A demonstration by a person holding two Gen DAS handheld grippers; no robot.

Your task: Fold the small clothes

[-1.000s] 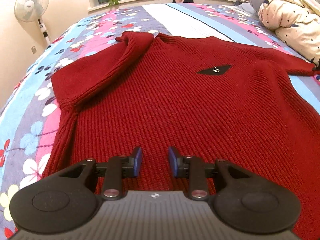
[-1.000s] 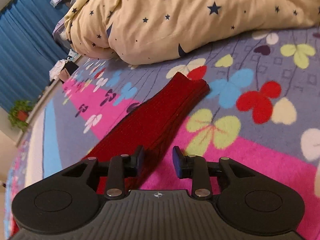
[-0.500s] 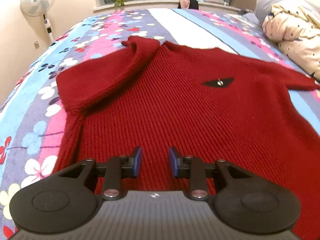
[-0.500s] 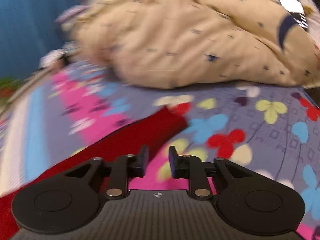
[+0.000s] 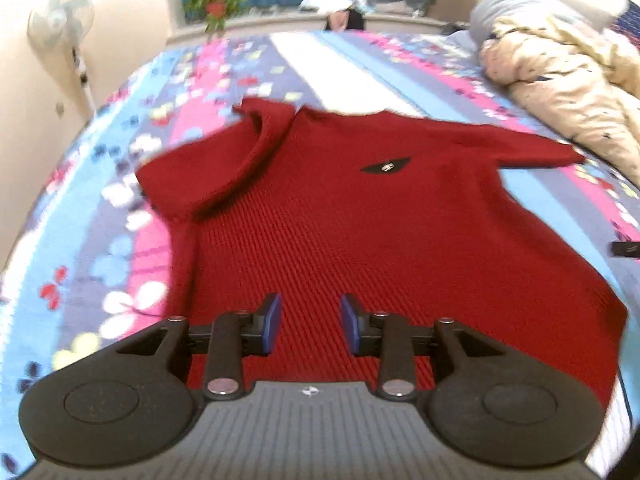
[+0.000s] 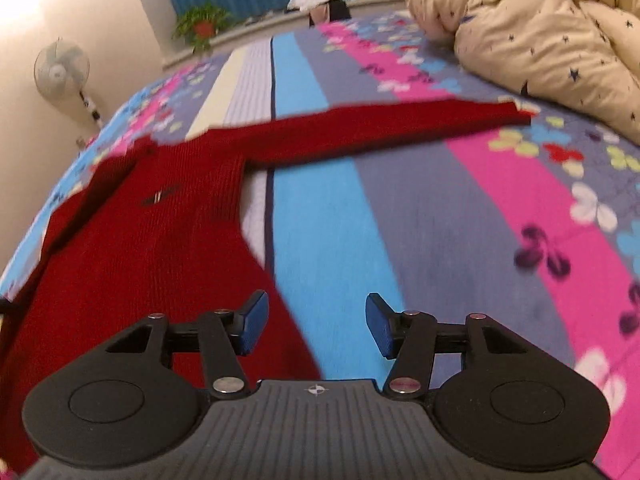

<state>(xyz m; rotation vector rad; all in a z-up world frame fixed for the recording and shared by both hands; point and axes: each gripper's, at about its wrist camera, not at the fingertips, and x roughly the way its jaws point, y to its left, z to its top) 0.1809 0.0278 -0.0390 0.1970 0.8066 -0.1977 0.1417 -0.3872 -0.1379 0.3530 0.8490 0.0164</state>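
Observation:
A dark red knitted sweater (image 5: 340,216) lies flat on the bed, with a small black patch on its chest. Its left sleeve (image 5: 208,168) is folded in over the body; its right sleeve (image 6: 380,132) stretches out straight toward the quilt. My left gripper (image 5: 308,322) is open and empty, above the sweater's hem area. My right gripper (image 6: 314,322) is open wide and empty, above the sweater's right side edge (image 6: 280,304) and the blue stripe of the sheet.
The bed sheet (image 6: 460,208) has coloured stripes and flowers. A bunched cream star-print quilt (image 6: 540,28) lies at the right by the sleeve cuff. A standing fan (image 5: 60,24) and a potted plant (image 5: 216,4) stand beyond the bed's far left. A small black object (image 5: 626,249) lies right of the sweater.
My right gripper has drawn back from the right sleeve toward the sweater's lower right edge and opened wider. My left gripper has pulled back slightly; the sweater looks farther away.

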